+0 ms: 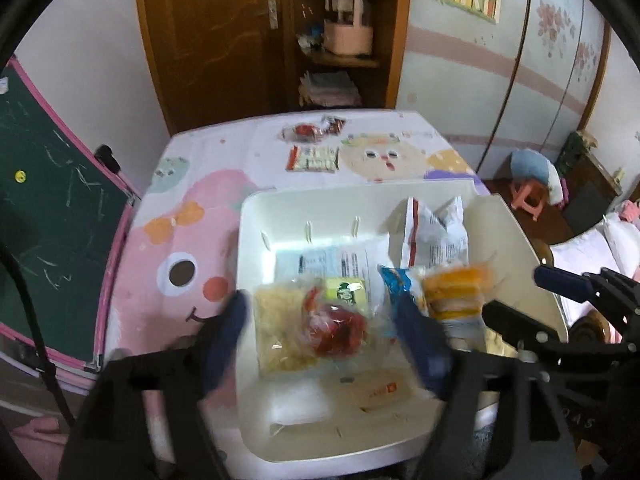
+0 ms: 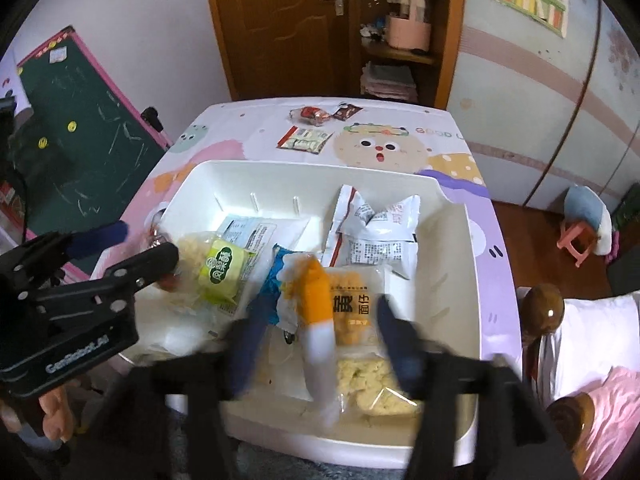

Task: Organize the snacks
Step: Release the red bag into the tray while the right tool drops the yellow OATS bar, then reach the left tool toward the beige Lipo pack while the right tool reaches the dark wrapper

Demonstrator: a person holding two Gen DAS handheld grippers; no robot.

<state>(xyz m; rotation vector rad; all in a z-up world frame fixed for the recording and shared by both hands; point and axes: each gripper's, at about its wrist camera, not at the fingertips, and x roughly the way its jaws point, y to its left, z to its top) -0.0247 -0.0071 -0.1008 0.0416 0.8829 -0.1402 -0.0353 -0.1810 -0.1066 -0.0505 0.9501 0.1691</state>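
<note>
Two dark blue gripper fingers [image 1: 224,340] frame the bottom of the left wrist view, spread wide. Between them, but not pressed by either pad, lies a clear packet of pale noodles with a red sachet [image 1: 316,326]. This left gripper [image 1: 320,344] hangs open over a white plastic bin [image 1: 256,216] that sits on a table [image 1: 168,240] covered with a pastel cartoon cloth.

From the right wrist view, the right gripper [image 2: 316,344] is also open over the same bin. A blurred orange and white packet [image 2: 318,316] stands on end between its fingers; neither pad appears to press it, though blur makes contact hard to judge.

Inside the bin lie several more snacks: a green-labelled packet [image 2: 226,272], a blue wrapper [image 2: 276,276], a flat yellow packet with dark printed characters [image 2: 360,304], and white crinkled packets [image 2: 372,232] leaning toward the far right corner. A pale blue and white flat pack [image 2: 260,228] lies underneath.

Outside the bin, at the table's far edge, rest a red and white striped snack pack [image 1: 314,159] and, just beyond it, a small cluster of red wrapped sweets [image 1: 314,129].

A green chalkboard with a pink frame [image 1: 52,208] stands left of the table.
</note>
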